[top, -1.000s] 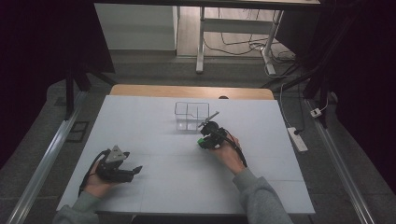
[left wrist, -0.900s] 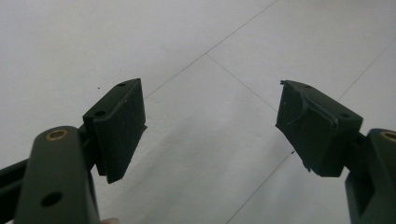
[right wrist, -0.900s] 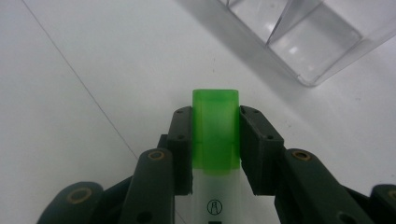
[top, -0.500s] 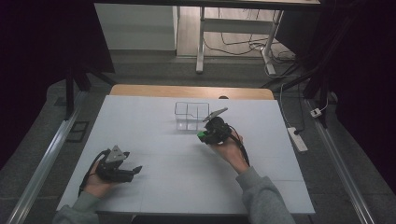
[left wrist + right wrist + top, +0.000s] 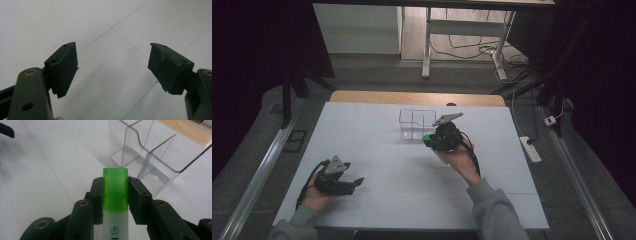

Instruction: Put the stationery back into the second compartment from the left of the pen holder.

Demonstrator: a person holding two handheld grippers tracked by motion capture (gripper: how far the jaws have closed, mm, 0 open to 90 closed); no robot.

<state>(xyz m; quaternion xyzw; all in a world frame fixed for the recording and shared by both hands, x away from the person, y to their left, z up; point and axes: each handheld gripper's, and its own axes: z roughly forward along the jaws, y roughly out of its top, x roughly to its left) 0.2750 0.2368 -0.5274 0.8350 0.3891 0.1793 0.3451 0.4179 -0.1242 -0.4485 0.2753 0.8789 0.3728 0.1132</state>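
— Green cap first: we pinch the highlighter [image 5: 115, 192] right at its cap, with the white barrel running back between the jaws of the right gripper [image 5: 115, 195]. Why so near the end?

— Because the cap end leads. Gripped there, the marker points ahead along the jaws, straight toward the clear holder [image 5: 147, 157], so we judge it can go in cap first without our jaws fouling the rim.

— And the holder itself?

— It stands upright on the white table [image 5: 377, 150], toward the far side, its thin transparent walls dividing it into compartments. In the high view our right gripper [image 5: 443, 136] hangs just beside its near edge, raised off the surface. The highlighter [image 5: 427, 138] shows there as a small green spot at the gripper's front.

— Which compartment are we lined up with?

— We cannot tell; the partition edge sits almost dead ahead of the cap, so either side is possible. We would judge that a small sideways correction is needed before lowering.

— What about the left gripper [image 5: 343, 181]?

— It rests low on the near left of the table, well apart from the holder. Its fingers [image 5: 63, 67] are spread wide with nothing between them but bare tabletop. We keep it parked there, we judge, so it stays out of the right hand's path
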